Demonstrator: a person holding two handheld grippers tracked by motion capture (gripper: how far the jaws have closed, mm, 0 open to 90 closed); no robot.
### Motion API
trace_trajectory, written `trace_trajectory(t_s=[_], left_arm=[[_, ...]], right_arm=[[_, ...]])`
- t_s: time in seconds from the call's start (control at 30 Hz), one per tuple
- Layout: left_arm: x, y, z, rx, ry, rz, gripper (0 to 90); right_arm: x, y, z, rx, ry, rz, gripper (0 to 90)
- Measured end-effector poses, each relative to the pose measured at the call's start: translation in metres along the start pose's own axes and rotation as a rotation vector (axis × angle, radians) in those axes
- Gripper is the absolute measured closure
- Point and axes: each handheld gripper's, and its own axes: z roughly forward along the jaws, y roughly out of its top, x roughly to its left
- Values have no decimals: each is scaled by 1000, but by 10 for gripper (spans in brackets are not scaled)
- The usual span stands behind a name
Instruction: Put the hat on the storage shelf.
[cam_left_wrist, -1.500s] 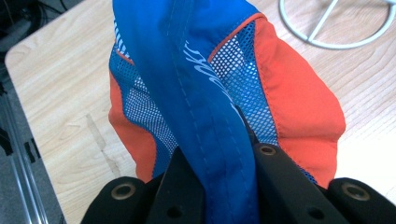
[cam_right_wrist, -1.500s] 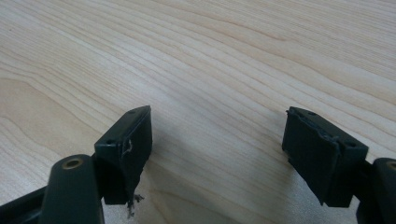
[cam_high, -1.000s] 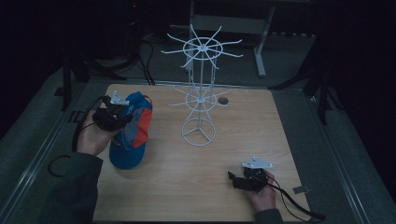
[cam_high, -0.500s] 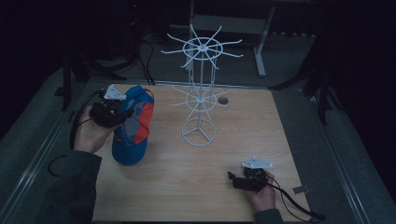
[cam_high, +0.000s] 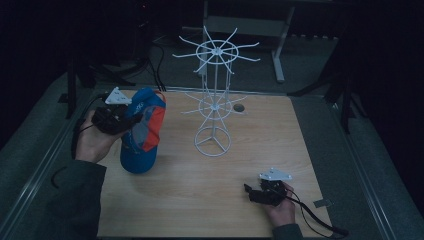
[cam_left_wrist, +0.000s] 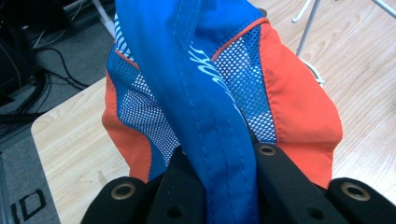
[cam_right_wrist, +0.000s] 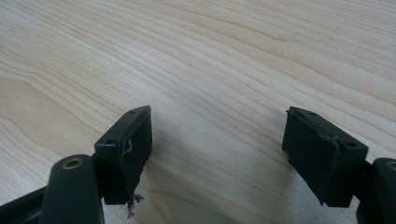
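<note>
The left tool (cam_high: 131, 118) is pinching a blue and orange cap (cam_high: 142, 132) by a blue fabric band; in the left gripper view the band (cam_left_wrist: 212, 116) runs straight down between the two black jaws, which are pressed on it. The cap hangs over the left part of the wooden counter (cam_high: 200, 200), its lower end close to the surface. Just to its right stands a white wire rack (cam_high: 215, 100). The right tool (cam_high: 255, 196) rests near the front right edge, its jaws spread wide above bare wood, with nothing between them.
</note>
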Motion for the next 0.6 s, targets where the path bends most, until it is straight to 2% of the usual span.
trace_trajectory(t_s=[0.3,0.6], left_arm=[[2,1,-4,-10,-20,14,887],[5,2,-12,-57,-49,4,887]], right_arm=[[0,0,0,0,0,0,241],[0,0,0,0,0,1,241]])
